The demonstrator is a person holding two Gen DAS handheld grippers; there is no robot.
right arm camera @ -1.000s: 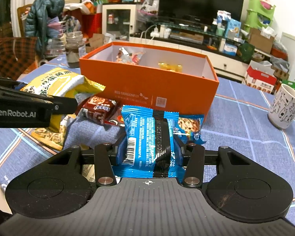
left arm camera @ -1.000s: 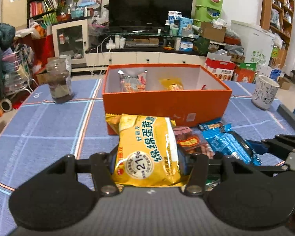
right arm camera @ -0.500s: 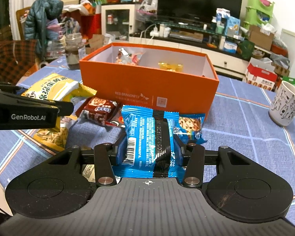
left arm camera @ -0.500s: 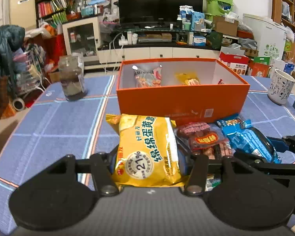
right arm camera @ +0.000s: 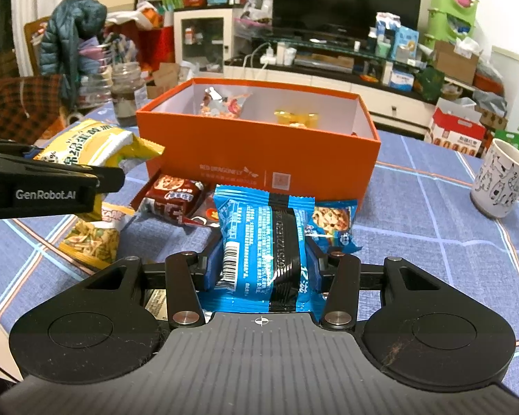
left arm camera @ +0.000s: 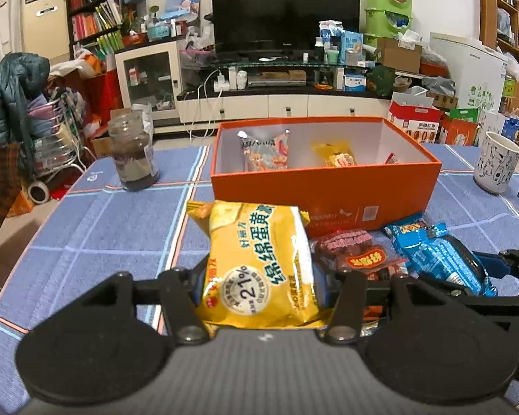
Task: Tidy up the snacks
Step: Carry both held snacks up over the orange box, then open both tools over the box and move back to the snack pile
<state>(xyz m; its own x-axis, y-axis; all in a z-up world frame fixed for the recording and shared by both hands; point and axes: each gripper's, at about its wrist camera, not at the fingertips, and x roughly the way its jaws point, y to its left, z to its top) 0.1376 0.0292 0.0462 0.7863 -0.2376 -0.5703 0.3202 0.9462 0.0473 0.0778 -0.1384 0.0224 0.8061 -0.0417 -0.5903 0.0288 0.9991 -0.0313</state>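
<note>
Behind both grippers, mid-frame, the orange box (right arm camera: 259, 159) marked "RED DRAGONFLY" holds a few snack packs. Low in the left view, the left gripper (left arm camera: 259, 285) clamps a yellow snack bag (left arm camera: 259, 263) printed "21%"; the right gripper (right arm camera: 261, 266) pinches a blue wrapper (right arm camera: 263, 242), beside the arm marked "GenRobot.AI". Neither grip has changed since a second ago; the left view has swung, with the box now further right.

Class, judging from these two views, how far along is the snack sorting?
Done: a few packets already lie in the orange box. In hand: the left hand-held gripper clamps a yellow packet; the right hand-held gripper clamps a blue packet. Left: red packets outside the box.
</note>
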